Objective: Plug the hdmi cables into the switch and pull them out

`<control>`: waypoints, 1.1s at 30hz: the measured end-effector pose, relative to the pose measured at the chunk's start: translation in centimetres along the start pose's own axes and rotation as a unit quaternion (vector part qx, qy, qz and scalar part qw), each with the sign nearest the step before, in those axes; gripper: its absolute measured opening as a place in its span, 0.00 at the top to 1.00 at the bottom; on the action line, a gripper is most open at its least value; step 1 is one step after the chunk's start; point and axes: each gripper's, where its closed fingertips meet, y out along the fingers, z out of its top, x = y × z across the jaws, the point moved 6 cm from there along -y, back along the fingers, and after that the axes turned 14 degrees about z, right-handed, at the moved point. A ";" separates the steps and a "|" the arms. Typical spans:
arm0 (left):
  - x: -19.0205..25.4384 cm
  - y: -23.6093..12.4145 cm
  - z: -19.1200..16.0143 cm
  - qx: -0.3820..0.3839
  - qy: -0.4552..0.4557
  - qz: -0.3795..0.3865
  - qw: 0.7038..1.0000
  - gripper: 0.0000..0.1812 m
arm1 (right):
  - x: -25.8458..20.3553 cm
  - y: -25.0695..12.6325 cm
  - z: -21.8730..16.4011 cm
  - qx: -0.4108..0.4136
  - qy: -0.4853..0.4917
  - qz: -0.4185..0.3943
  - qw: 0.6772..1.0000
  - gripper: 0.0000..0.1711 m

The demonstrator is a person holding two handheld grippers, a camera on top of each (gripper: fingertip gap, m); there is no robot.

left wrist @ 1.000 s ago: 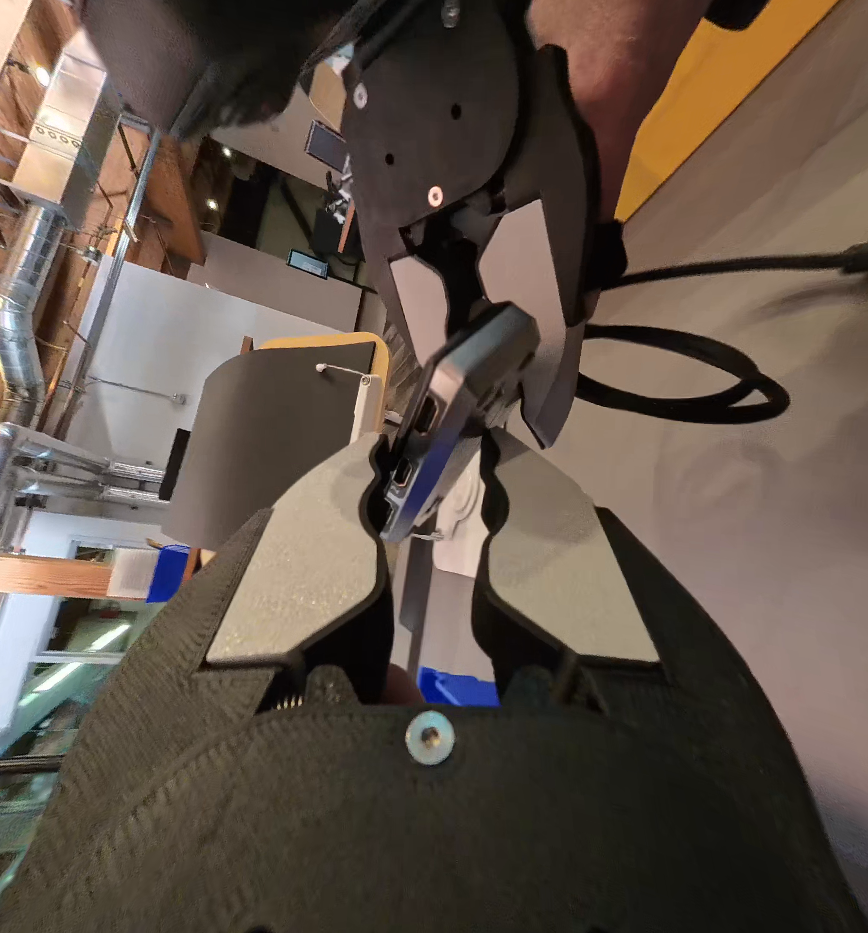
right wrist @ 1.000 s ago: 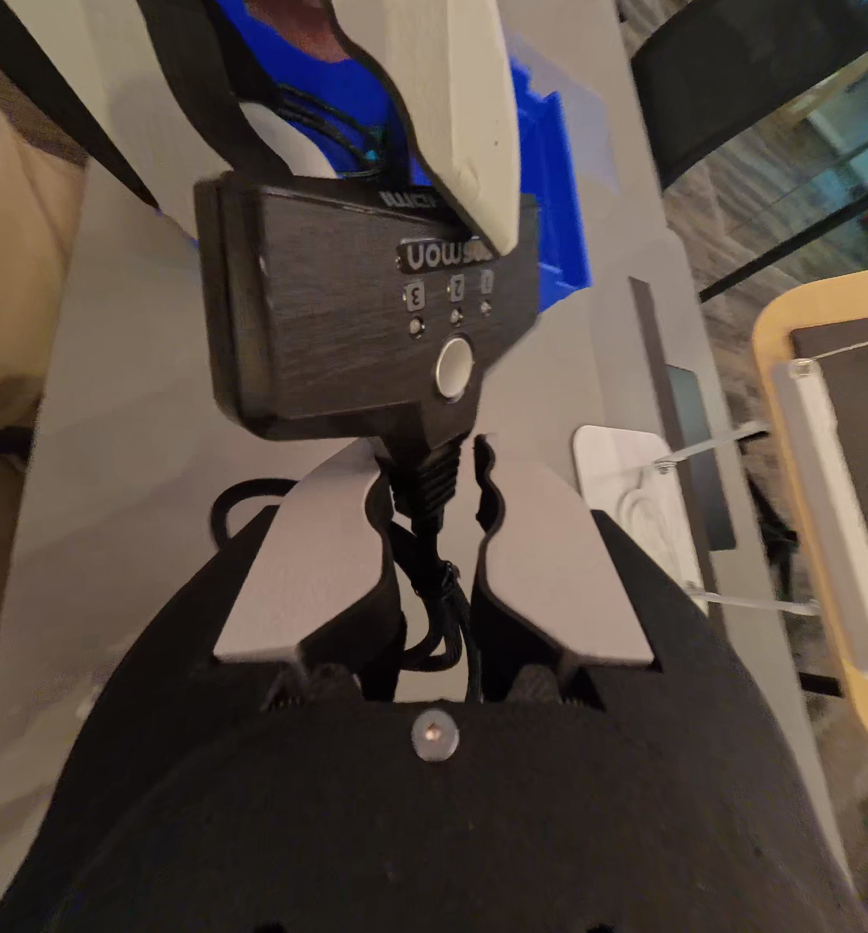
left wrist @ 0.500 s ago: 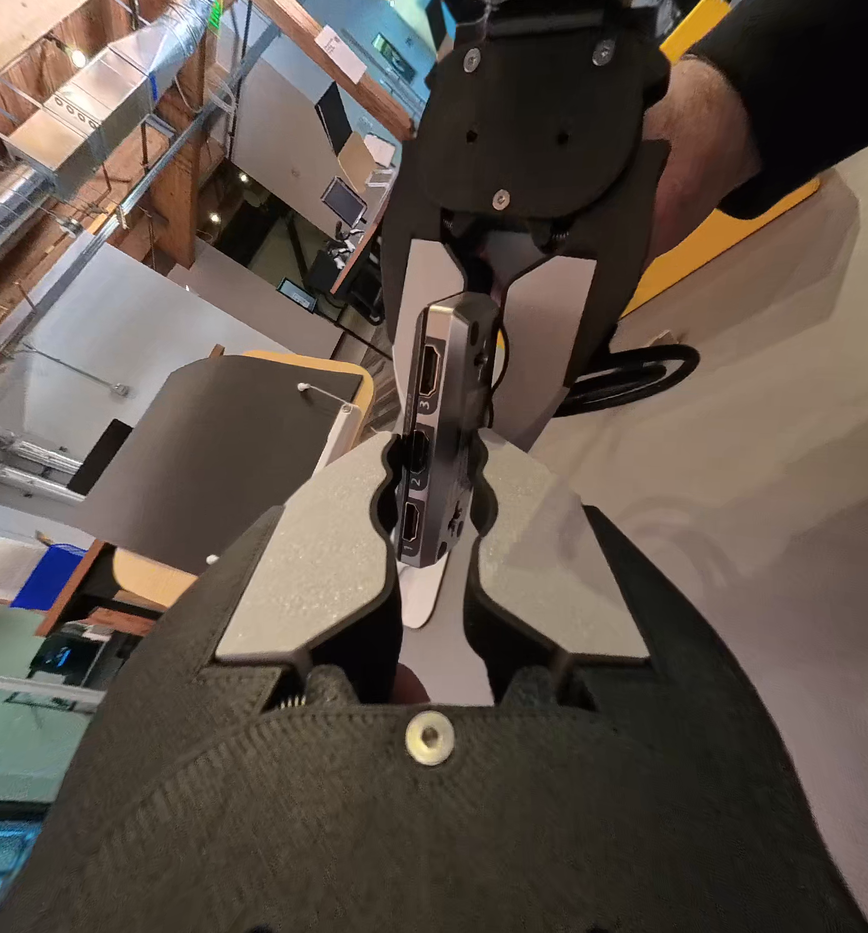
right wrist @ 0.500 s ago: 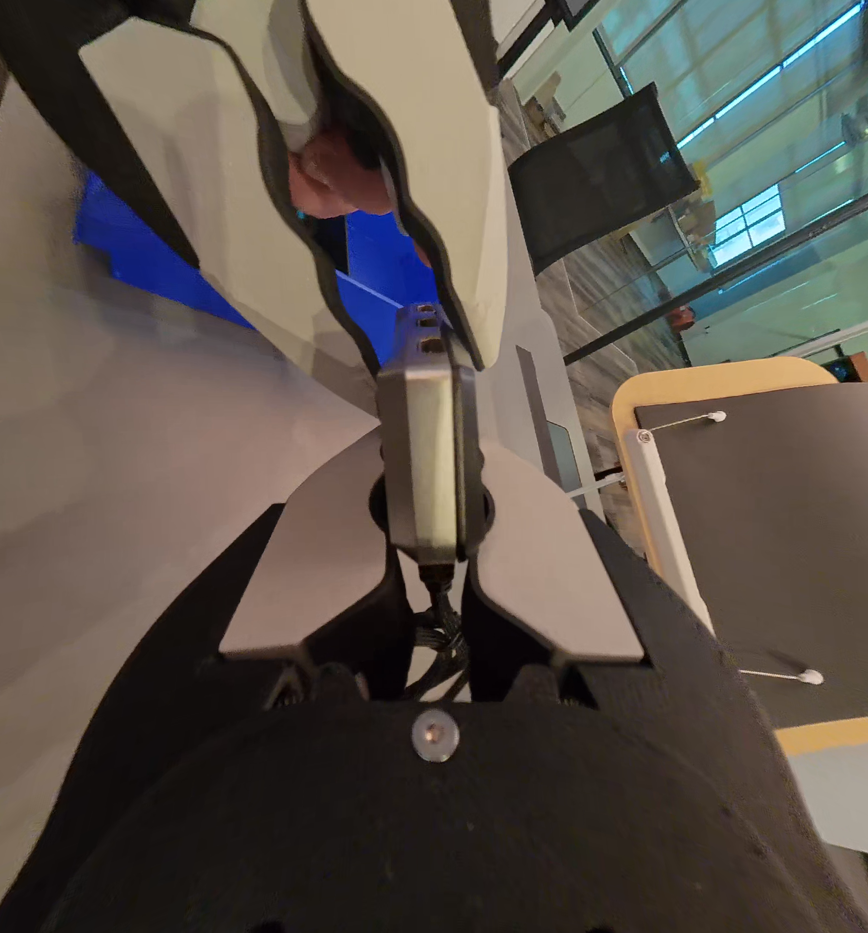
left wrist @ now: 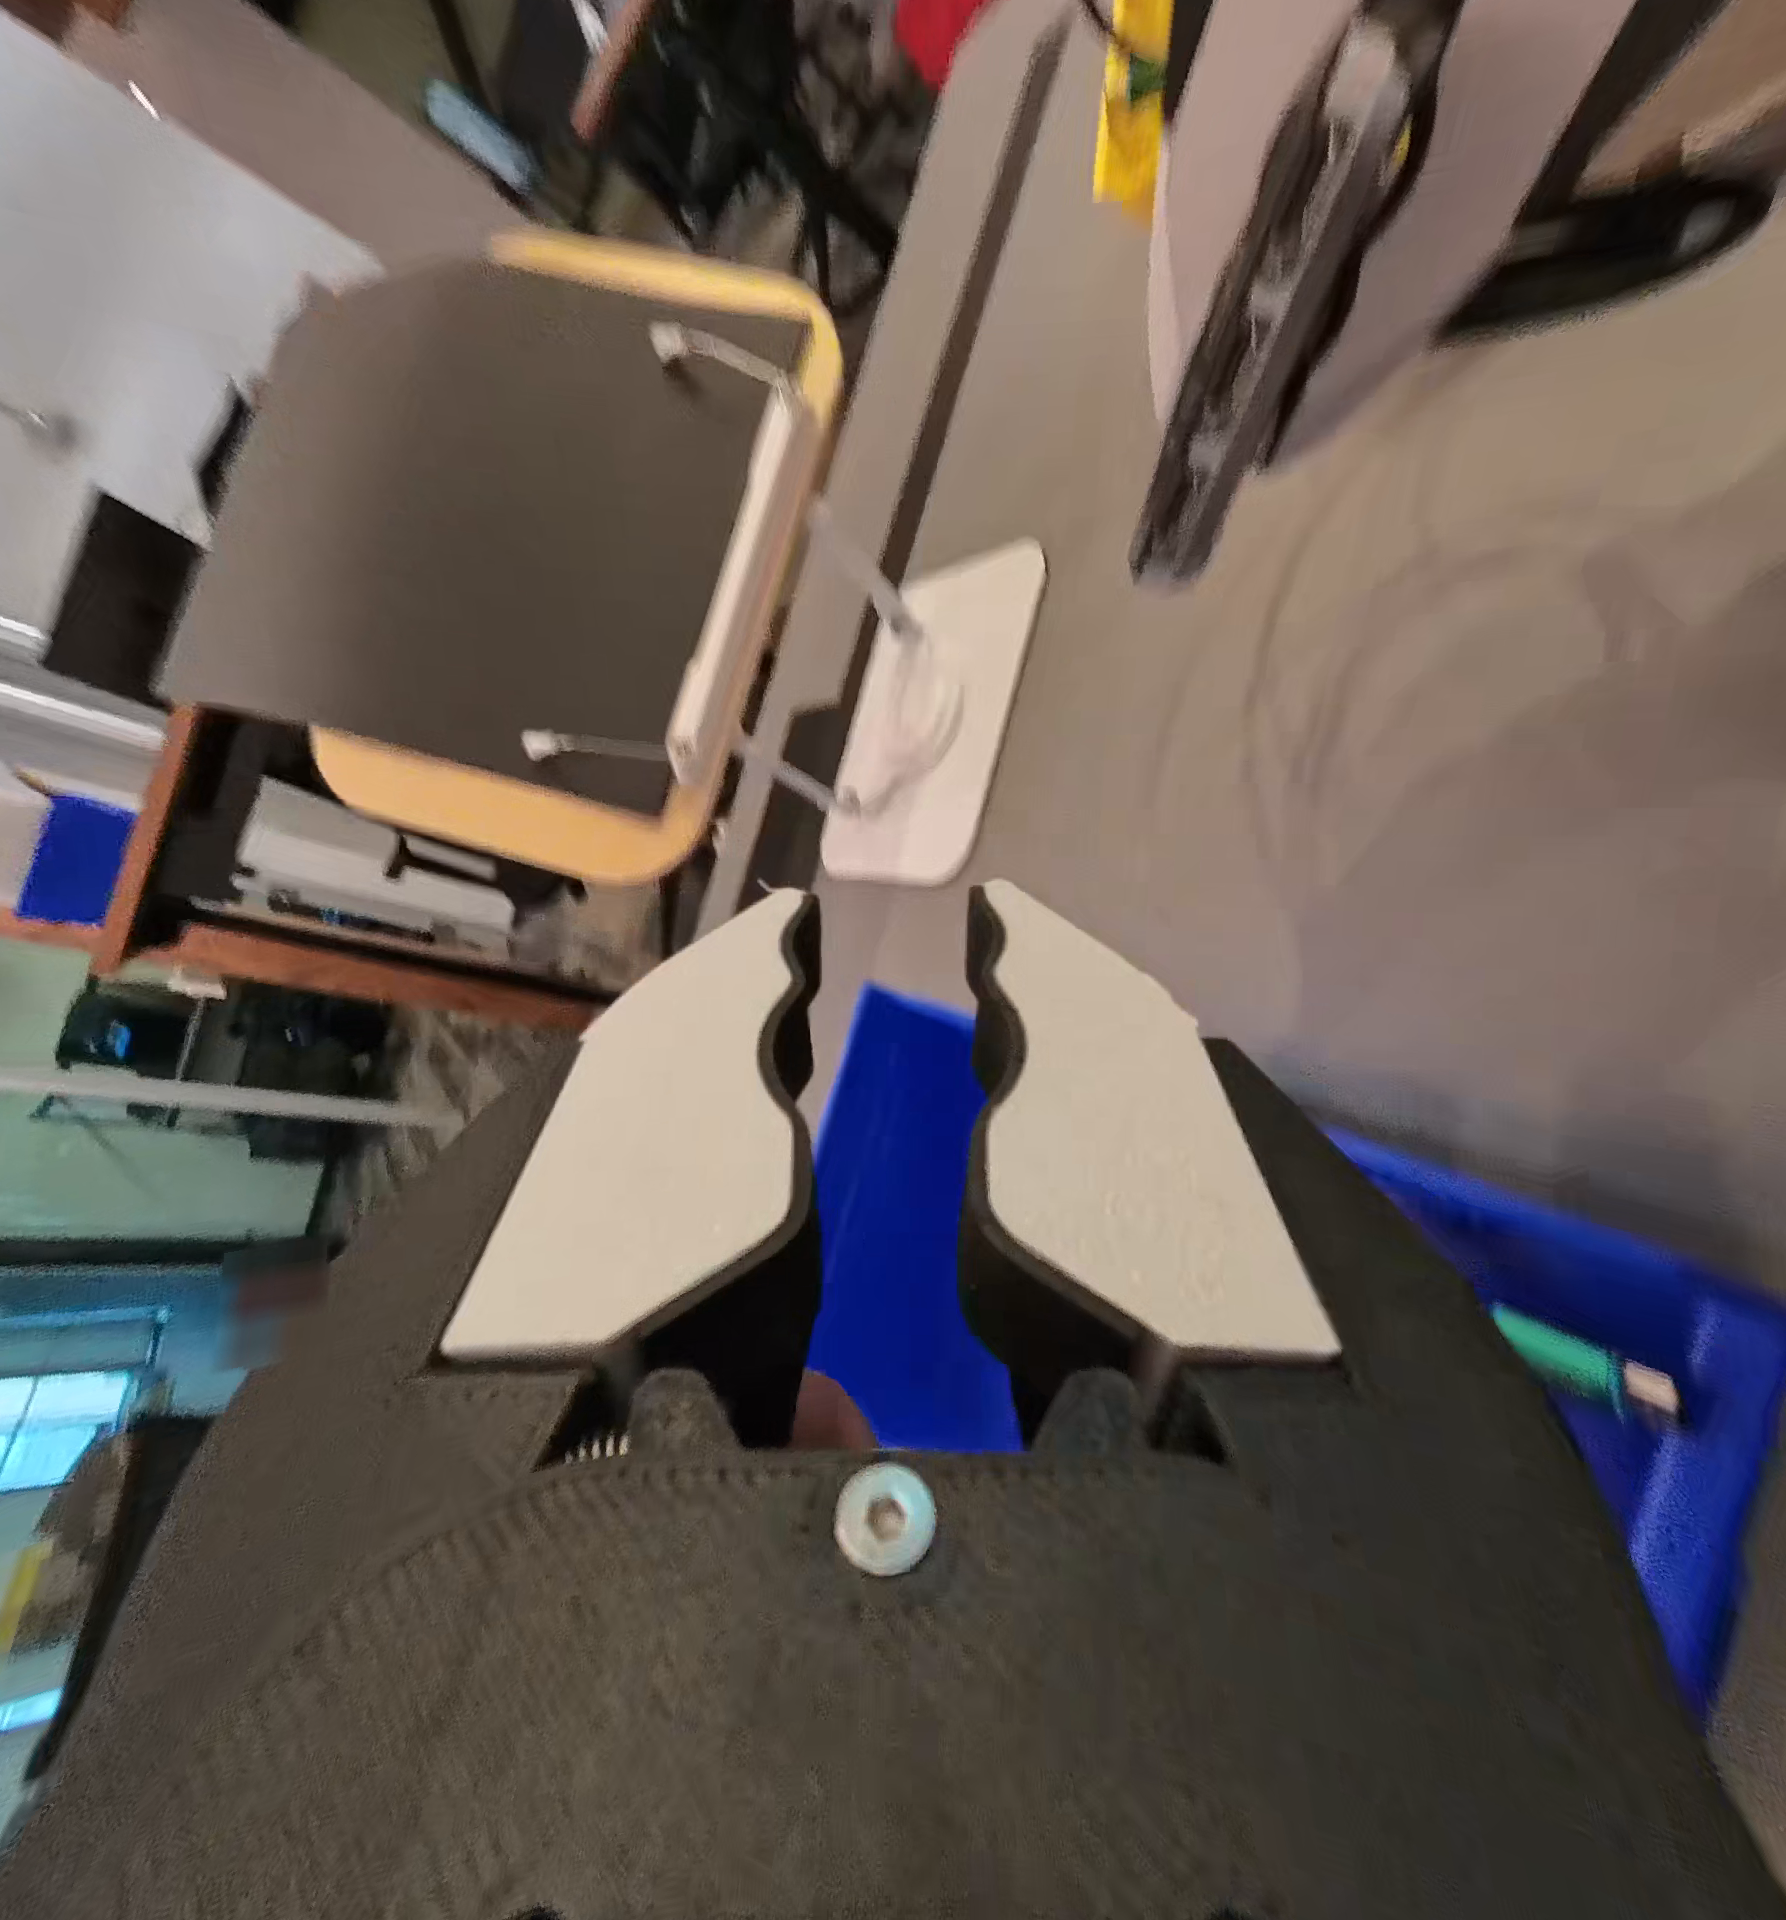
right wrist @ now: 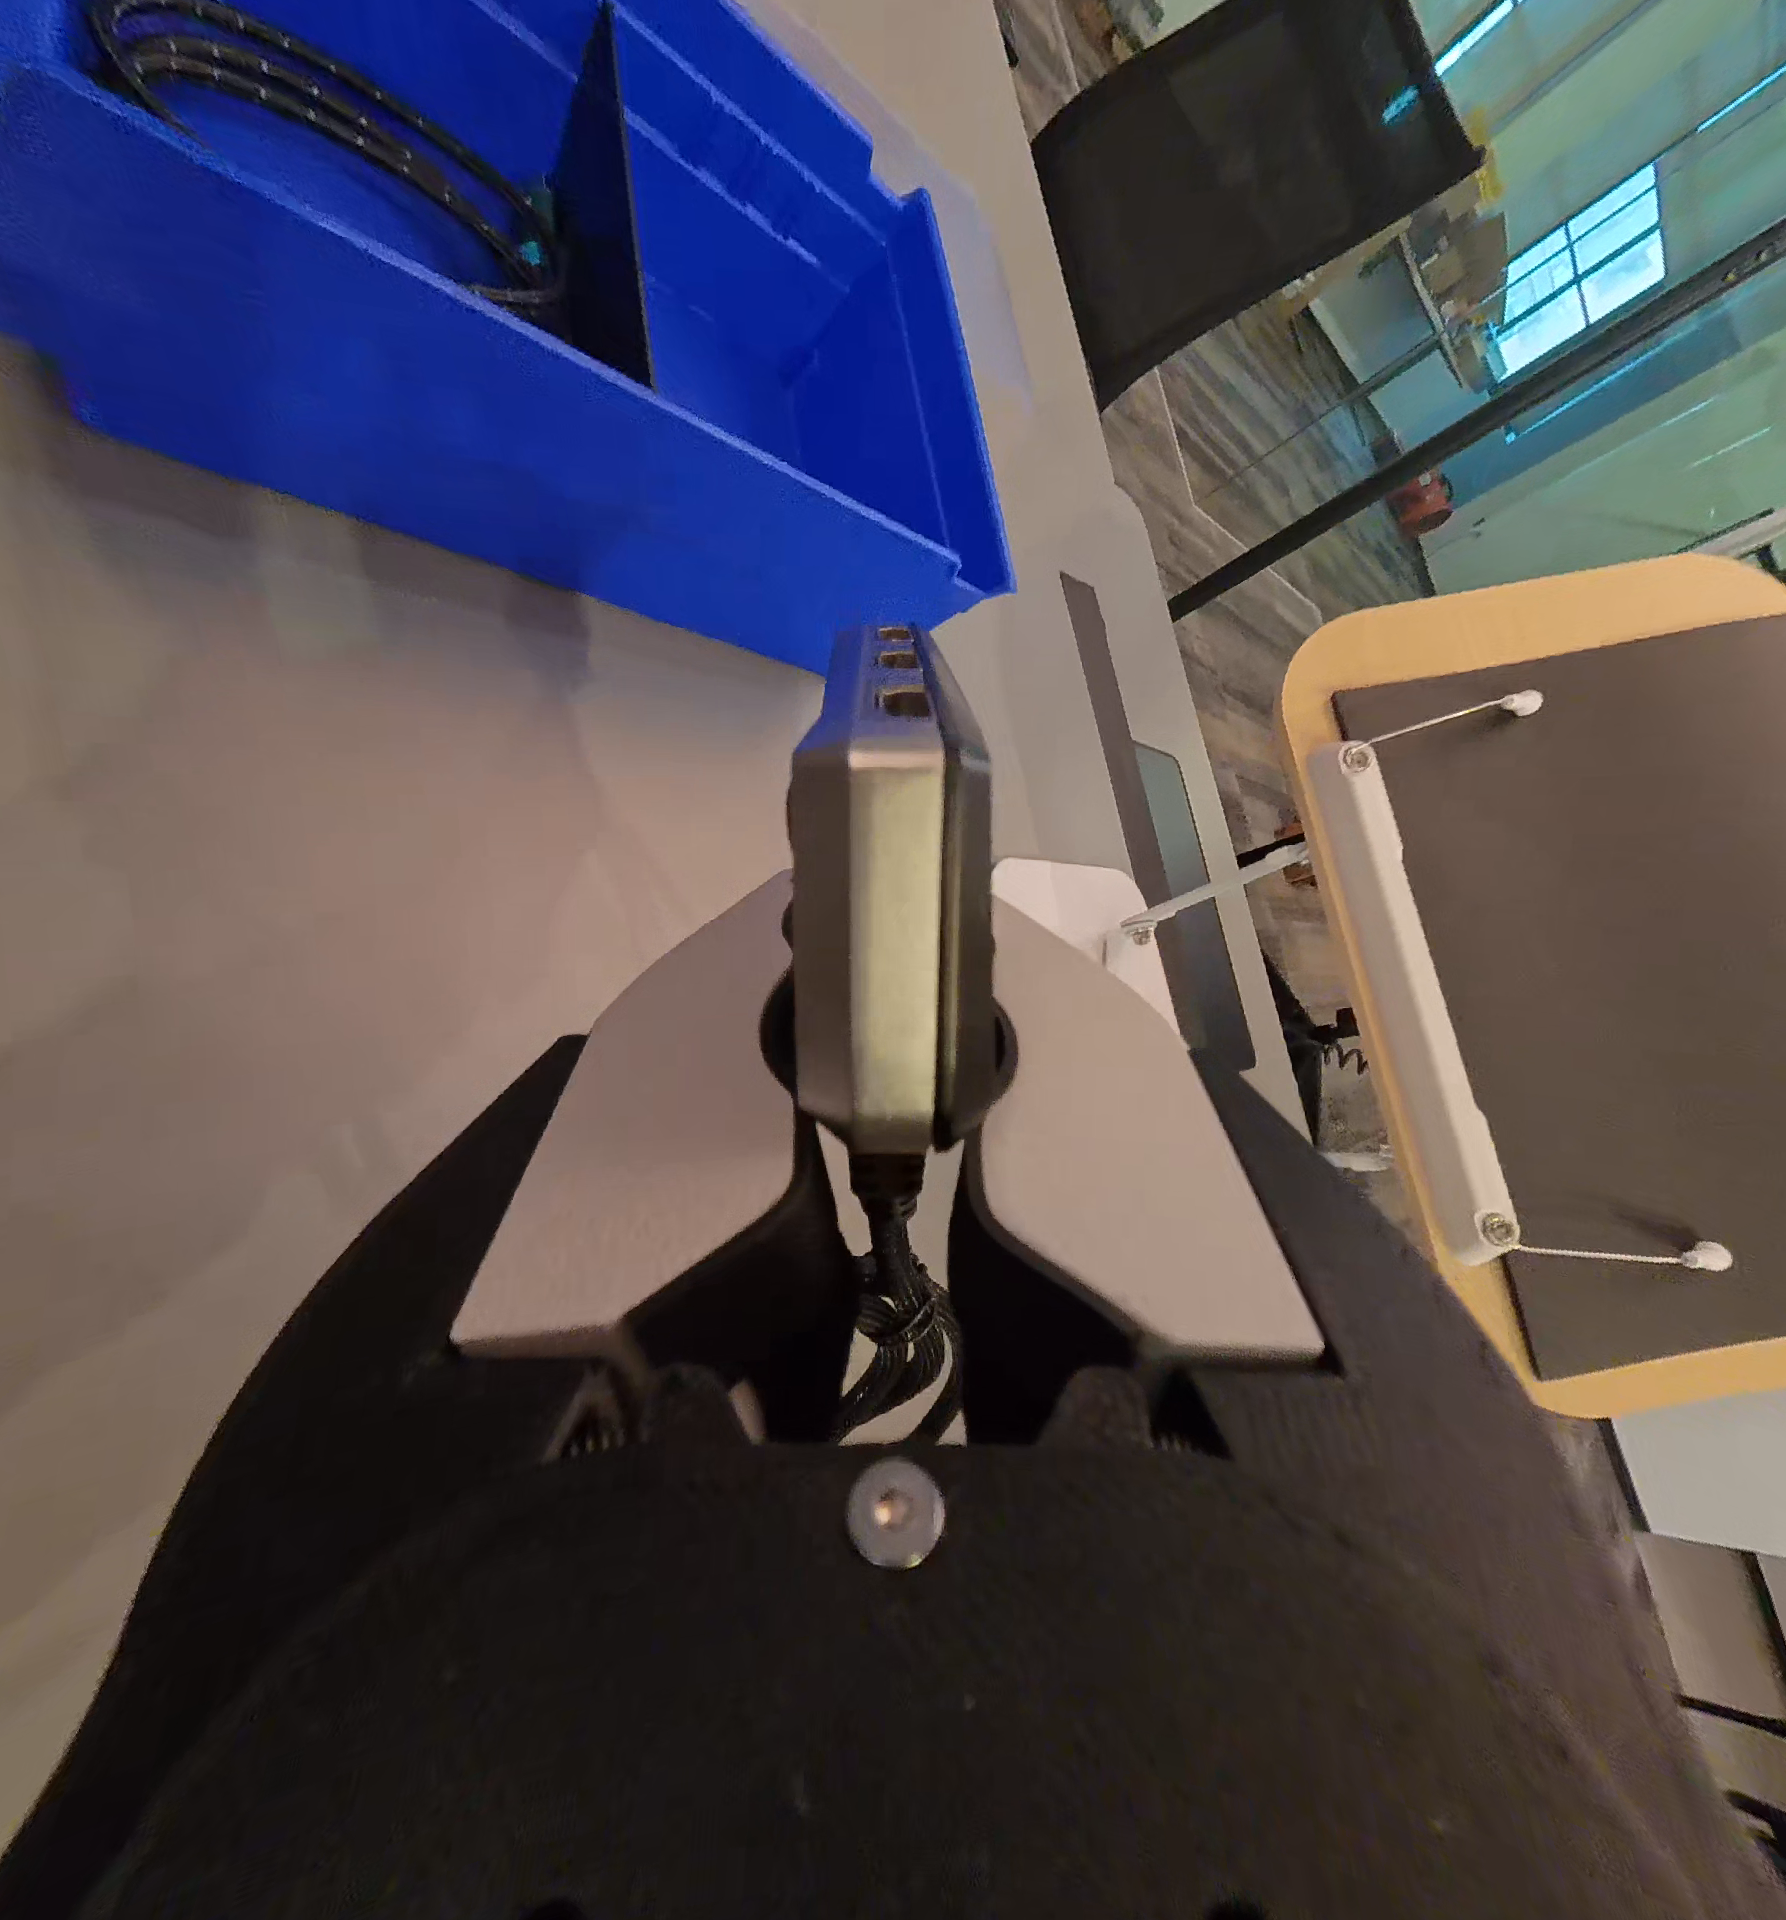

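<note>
Between the fingers of the right hand-held gripper [right wrist: 891, 914] sat the switch [right wrist: 884, 914], pinched edge-on with its row of ports facing away and its own braided black lead [right wrist: 899, 1309] running back between the fingers. Beyond it, on the grey worktop [right wrist: 297, 935], stood a blue bin [right wrist: 453, 416] with a dark divider; a coiled black cable [right wrist: 328, 135] lay in its far compartment. The left hand-held gripper [left wrist: 891, 914] was spread and held nothing, its fingers apart above the blue bin [left wrist: 1647, 1507]. Farther off in the left wrist view, the switch [left wrist: 1253, 343] appeared only as a blurred dark shape.
</note>
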 end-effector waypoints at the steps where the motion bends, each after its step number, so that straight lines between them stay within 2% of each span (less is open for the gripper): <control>1: 0.2 -0.3 -1.2 -0.030 0.009 -0.009 0.999 0.85 | 0.0 0.1 -0.2 -0.001 0.003 0.001 1.000 0.87; 7: 6.4 -2.0 -9.6 -0.162 0.076 -0.099 0.979 0.83 | -0.1 0.6 -0.9 -0.003 0.015 0.008 1.000 0.87; 12: 10.2 -2.1 -13.7 -0.177 0.131 -0.108 0.969 0.83 | -0.2 1.0 -1.0 -0.001 0.018 0.013 1.000 0.87; 17: 11.1 -0.8 -13.7 -0.155 0.192 -0.092 0.965 0.85 | -0.2 1.1 -1.1 -0.002 0.019 0.010 1.000 0.87; 22: 12.5 -0.3 -14.5 -0.128 0.237 -0.071 0.961 0.97 | -0.1 1.1 -1.2 0.002 0.022 0.009 1.000 0.87; 23: 12.5 -0.2 -14.4 -0.124 0.247 -0.060 0.959 0.96 | -0.1 1.1 -1.2 0.003 0.022 0.010 1.000 0.87; 27: 12.0 0.4 -13.8 -0.114 0.261 -0.029 0.958 0.83 | -0.2 1.1 -1.2 0.003 0.021 0.010 1.000 0.87; 30: 12.0 0.5 -13.8 -0.105 0.278 -0.037 0.954 0.83 | -0.2 1.1 -1.2 0.004 0.021 0.009 1.000 0.87; 33: 12.4 0.4 -14.2 -0.099 0.325 -0.073 0.938 0.86 | -0.2 1.2 -1.2 0.005 0.022 0.011 1.000 0.87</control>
